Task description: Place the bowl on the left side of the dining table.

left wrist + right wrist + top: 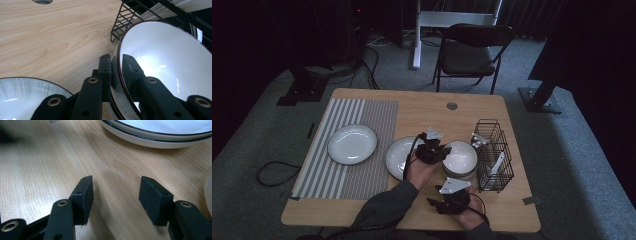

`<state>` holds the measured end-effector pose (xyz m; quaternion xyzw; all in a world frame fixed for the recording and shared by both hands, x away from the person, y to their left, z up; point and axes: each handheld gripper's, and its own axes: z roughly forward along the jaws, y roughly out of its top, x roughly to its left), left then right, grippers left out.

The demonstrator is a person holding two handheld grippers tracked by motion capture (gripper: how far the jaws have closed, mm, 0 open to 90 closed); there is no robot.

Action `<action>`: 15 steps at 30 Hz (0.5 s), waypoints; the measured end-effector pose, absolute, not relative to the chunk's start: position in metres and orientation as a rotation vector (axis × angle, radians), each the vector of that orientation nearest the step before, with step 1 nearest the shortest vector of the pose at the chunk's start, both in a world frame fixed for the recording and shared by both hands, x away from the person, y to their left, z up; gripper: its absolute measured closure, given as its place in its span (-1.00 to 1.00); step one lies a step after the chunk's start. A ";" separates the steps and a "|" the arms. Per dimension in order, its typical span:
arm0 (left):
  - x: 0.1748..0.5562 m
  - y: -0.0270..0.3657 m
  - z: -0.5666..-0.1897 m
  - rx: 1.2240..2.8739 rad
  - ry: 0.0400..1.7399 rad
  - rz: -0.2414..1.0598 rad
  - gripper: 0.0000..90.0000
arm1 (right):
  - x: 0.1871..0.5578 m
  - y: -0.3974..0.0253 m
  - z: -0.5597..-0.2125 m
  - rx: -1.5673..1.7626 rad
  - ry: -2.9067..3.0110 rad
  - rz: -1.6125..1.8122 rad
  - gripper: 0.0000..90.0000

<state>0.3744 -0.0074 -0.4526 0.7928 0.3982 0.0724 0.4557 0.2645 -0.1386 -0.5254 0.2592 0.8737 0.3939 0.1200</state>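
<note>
The left gripper (115,62) pinches the rim of the white bowl (165,57) — the right gripper (116,195) stands wide over bare table (37,165).

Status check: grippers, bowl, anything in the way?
Left gripper shut on bowl rim. Right gripper open above bare table. Wire rack close beside bowl.

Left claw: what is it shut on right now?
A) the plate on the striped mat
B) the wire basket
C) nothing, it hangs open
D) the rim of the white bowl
D: in the left gripper view the left claw has one jaw inside and one outside the rim of the bowl, pinching it.
</note>
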 end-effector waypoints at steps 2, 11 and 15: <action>0.375 -0.007 -0.454 1.947 0.990 0.172 0.79 | 0.265 -0.139 -0.525 0.756 2.554 1.149 -0.01; 0.379 -0.004 -0.457 1.892 1.023 0.099 0.80 | 0.264 -0.139 -0.525 0.758 2.555 1.150 -0.01; 0.380 -0.002 -0.458 1.863 1.018 0.067 0.80 | 0.265 -0.139 -0.525 0.756 2.554 1.149 -0.02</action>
